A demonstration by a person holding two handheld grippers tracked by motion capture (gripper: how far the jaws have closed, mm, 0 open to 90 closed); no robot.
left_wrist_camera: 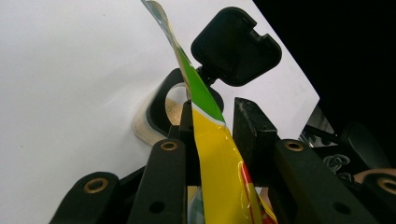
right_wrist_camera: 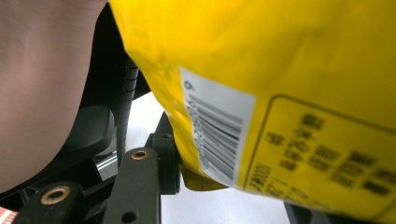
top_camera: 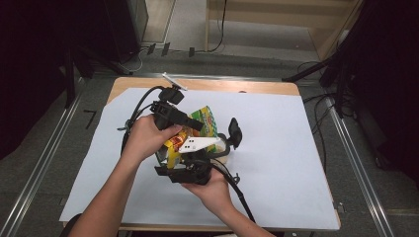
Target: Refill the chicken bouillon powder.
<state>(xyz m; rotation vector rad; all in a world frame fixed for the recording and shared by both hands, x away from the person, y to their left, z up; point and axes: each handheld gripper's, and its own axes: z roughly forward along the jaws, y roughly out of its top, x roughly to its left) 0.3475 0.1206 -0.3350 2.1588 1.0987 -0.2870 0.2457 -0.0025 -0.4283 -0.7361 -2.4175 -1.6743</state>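
A yellow and green snack bag [top_camera: 208, 121] hangs in the air over the middle of the table, held between both grippers. My left gripper [top_camera: 195, 124] comes in from the upper left, and in the left gripper view [left_wrist_camera: 214, 122] its jaws are shut on the bag's thin edge [left_wrist_camera: 212, 140]. My right gripper [top_camera: 173, 160] holds it from below, with a white three-cornered plate [top_camera: 196, 144] on top. In the right gripper view [right_wrist_camera: 231, 186] the bag's yellow back with a barcode [right_wrist_camera: 215, 135] sits between the jaws, against the left pad [right_wrist_camera: 169, 156].
A black object with a ring base [left_wrist_camera: 161, 105] and a rounded square head [left_wrist_camera: 236, 46] stands on the white sheet just right of the bag [top_camera: 234, 132]. The white sheet [top_camera: 276, 148] covers the wooden table. Cables trail from both grippers.
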